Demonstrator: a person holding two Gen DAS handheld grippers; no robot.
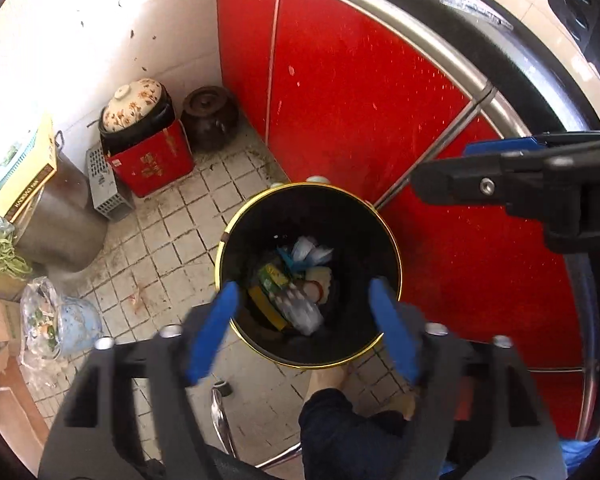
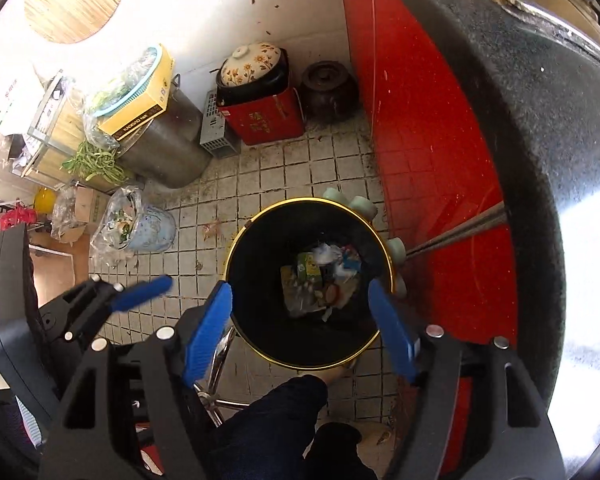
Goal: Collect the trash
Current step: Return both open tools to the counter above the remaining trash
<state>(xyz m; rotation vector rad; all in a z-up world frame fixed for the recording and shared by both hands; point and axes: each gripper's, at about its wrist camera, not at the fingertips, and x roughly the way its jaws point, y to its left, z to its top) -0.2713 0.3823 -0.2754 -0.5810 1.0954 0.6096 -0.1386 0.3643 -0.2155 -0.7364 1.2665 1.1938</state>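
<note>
A round black trash bin (image 1: 252,232) with a gold rim stands on the tiled floor beside red cabinet doors. Several pieces of trash (image 1: 296,284) lie at its bottom: a green and yellow carton, clear plastic wrappers, white paper. My left gripper (image 1: 304,332) hangs open above the bin's near rim, pointing steeply down, with nothing between its blue fingers (image 1: 216,332). The right wrist view shows the same bin (image 2: 268,240) and trash (image 2: 320,276) under my open, empty right gripper (image 2: 300,332). The right gripper (image 1: 460,164) also reaches in from the right of the left wrist view.
Red cabinet doors (image 1: 360,92) and a black counter edge (image 2: 500,120) run along the right. In the far corner stand a brown clay pot (image 1: 210,114), a red box (image 1: 156,164), a steel pot (image 2: 164,148) and a bagged blue bucket (image 2: 148,228). A person's dark trouser leg (image 2: 276,420) is near the bin.
</note>
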